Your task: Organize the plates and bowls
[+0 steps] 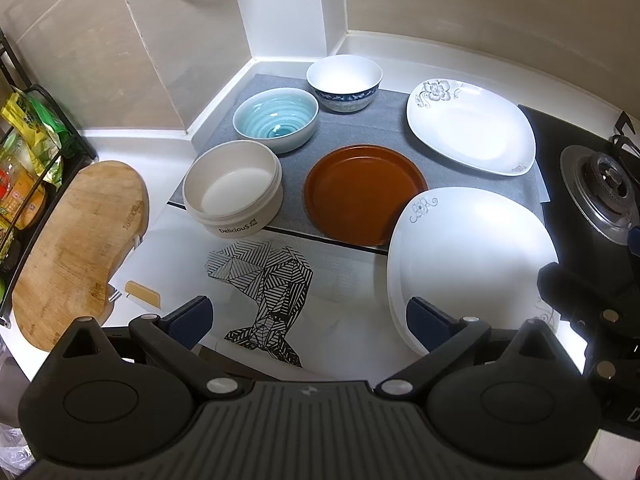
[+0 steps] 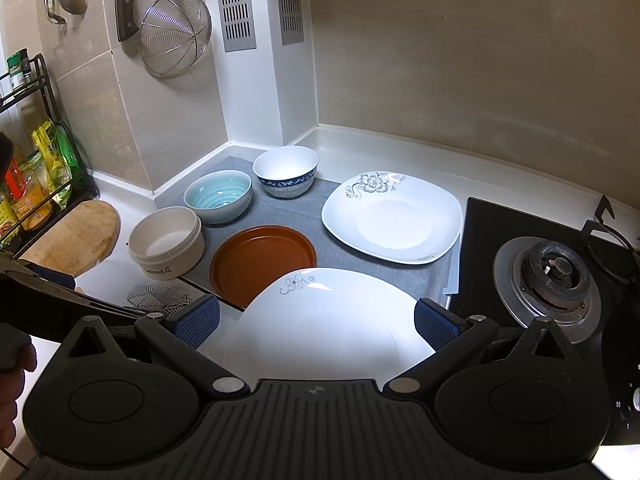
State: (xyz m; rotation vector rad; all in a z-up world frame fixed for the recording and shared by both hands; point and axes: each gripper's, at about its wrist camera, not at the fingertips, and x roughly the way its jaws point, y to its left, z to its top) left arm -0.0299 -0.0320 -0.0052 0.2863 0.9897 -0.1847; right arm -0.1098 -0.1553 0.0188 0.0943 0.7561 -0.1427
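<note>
On a grey mat stand a cream "Delicious" bowl, a light blue bowl, a white bowl with a blue band, a brown plate and a white flowered plate. A second white flowered plate lies at the near right, overlapping the brown plate's edge. My left gripper is open and empty above a patterned sheet. My right gripper is open, hovering over the near white plate. The same dishes show in the right wrist view: cream bowl, brown plate, far white plate.
A wooden cutting board and a black rack with packets are on the left. A gas burner on a black hob is at the right. A strainer and knife hang on the tiled wall. The patterned sheet lies near the front.
</note>
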